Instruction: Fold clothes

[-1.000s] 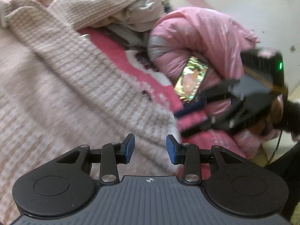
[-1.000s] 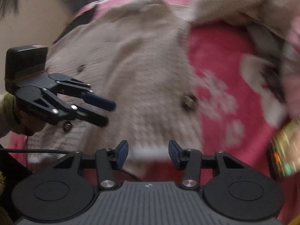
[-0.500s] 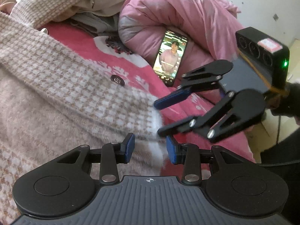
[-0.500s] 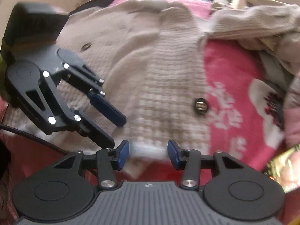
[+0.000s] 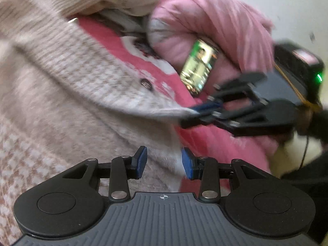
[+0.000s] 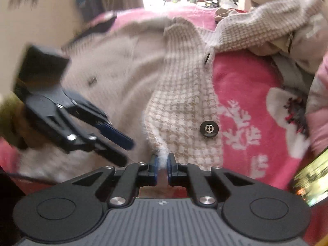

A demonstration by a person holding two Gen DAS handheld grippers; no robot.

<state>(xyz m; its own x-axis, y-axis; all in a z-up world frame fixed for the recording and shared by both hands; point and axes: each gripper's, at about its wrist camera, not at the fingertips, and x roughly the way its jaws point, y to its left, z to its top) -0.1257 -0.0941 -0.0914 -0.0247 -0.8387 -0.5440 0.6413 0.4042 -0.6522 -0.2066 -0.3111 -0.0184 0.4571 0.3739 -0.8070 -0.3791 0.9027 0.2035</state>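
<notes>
A: Where's the cardigan [image 6: 127,78]?

B: Spread on the pink floral bedspread [image 6: 246,94], button [image 6: 208,129] near its checked front edge. No readable writing anywhere; the phone [image 5: 198,69] screen is blurred.

A: And the right gripper [image 6: 162,165]?

B: Its fingers [image 6: 152,164] have just been closing and now pinch the fuzzy hem corner between them.

A: The left gripper [image 5: 164,161]?

B: Fingers partly apart over the knit, nothing pressed between them. A pink quilt [image 5: 215,26] lies beyond.
</notes>
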